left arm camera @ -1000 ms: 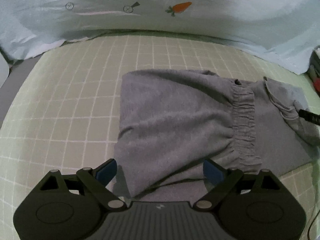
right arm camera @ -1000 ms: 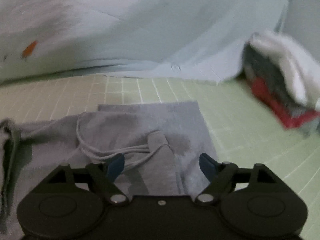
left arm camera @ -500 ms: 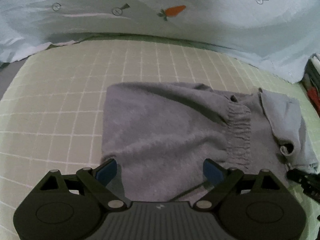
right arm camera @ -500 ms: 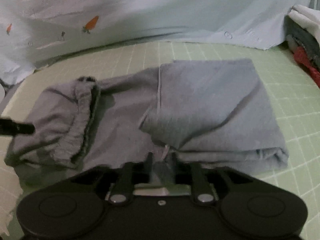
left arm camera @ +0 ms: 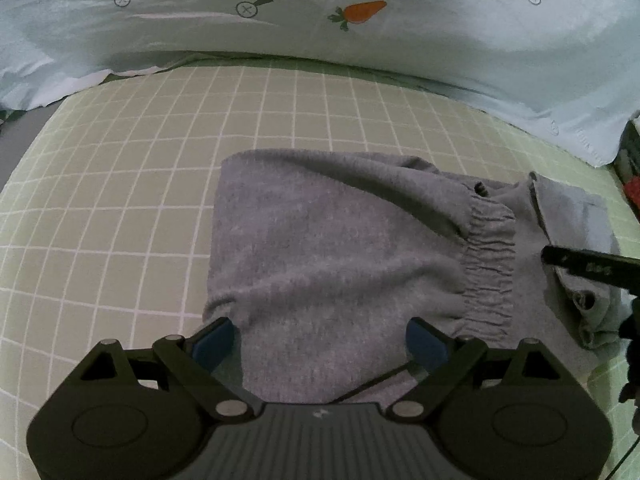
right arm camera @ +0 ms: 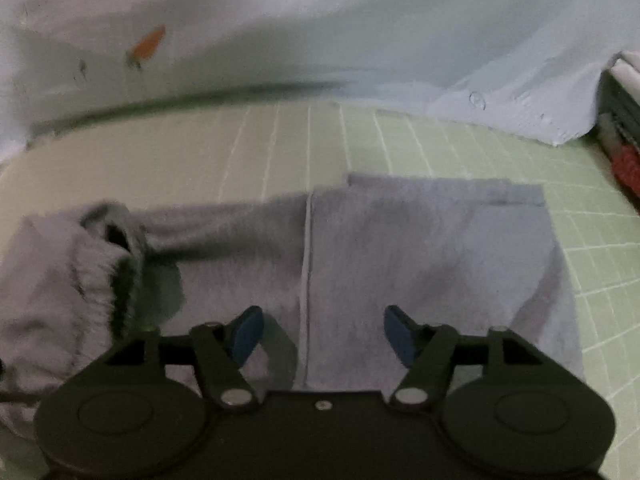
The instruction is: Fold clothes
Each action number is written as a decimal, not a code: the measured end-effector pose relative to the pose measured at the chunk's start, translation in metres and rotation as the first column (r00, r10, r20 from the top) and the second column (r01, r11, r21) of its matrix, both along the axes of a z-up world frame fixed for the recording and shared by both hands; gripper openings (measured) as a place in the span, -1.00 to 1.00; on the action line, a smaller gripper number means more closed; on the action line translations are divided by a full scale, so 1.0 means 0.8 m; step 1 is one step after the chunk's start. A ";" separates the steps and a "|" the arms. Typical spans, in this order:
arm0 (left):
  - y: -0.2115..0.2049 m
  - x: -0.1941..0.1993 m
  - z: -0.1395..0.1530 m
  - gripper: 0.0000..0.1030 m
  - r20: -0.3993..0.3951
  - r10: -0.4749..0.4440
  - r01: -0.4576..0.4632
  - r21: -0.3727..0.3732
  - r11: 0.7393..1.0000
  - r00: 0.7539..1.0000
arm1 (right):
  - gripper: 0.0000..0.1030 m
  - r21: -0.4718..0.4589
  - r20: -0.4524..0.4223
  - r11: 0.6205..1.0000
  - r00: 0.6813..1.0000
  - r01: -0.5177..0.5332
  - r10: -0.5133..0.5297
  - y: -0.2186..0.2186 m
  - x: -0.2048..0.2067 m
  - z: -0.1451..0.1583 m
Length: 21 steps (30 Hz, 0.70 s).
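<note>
Left tool (left arm camera: 320,344): released, blue pads spread, poised over near edge of grey sweatpants (left arm camera: 340,264). Right tool (right arm camera: 322,334): released, over folded leg section. Sweatpants: lying folded on green checked bed sheet (left arm camera: 120,200), gathered elastic waistband (left arm camera: 490,264) turned toward the right tool. Beyond: pale blue carrot-print quilt (left arm camera: 320,12); stacked clothes (right arm camera: 624,120) at far right.

Bare green grid sheet (left arm camera: 120,184) lies open left of the grey garment (left arm camera: 328,256); the carrot-print quilt (left arm camera: 320,12) walls the far side.
</note>
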<state>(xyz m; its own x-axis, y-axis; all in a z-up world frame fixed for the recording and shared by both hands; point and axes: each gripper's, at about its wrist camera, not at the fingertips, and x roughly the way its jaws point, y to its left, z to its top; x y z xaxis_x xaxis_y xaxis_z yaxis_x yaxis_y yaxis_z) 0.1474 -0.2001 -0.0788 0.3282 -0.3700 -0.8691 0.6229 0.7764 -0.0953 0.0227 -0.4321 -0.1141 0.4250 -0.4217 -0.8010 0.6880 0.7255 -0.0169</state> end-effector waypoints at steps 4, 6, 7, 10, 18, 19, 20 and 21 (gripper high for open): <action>-0.001 0.004 -0.003 0.81 -0.004 0.003 -0.003 0.003 1.000 1.000 | -0.89 -0.010 0.040 0.996 0.995 0.092 -0.091 -0.010 -0.025 0.002; -0.002 0.006 -0.005 0.81 -0.006 0.004 -0.004 0.005 1.000 1.000 | -0.89 0.002 0.073 0.984 0.982 0.176 -0.175 -0.022 -0.042 0.006; -0.002 0.006 -0.005 0.81 -0.007 0.004 -0.004 0.006 1.000 1.000 | -0.89 0.008 0.075 0.980 0.977 0.201 -0.201 -0.028 -0.048 0.006; -0.004 0.008 -0.008 0.81 -0.010 0.003 -0.003 0.010 1.000 1.000 | -0.88 0.018 0.056 0.974 0.972 0.225 -0.226 -0.039 -0.054 0.005; -0.004 0.010 -0.011 0.81 -0.017 0.007 -0.007 0.012 1.000 1.000 | -0.12 -0.006 0.064 0.995 0.993 0.104 -0.103 -0.029 -0.016 0.002; -0.004 0.010 -0.011 0.82 -0.018 0.007 -0.007 0.012 1.000 1.000 | -0.12 -0.017 0.039 0.996 0.995 0.092 -0.091 -0.029 -0.009 -0.001; -0.004 0.010 -0.011 0.82 -0.018 0.007 -0.006 0.013 1.000 1.000 | -0.15 -0.028 0.013 0.996 0.997 0.079 -0.079 -0.029 -0.001 -0.004; -0.004 0.009 -0.011 0.82 -0.018 0.006 -0.005 0.014 1.000 1.000 | -0.15 -0.036 -0.001 0.997 0.997 0.074 -0.075 -0.029 0.004 -0.006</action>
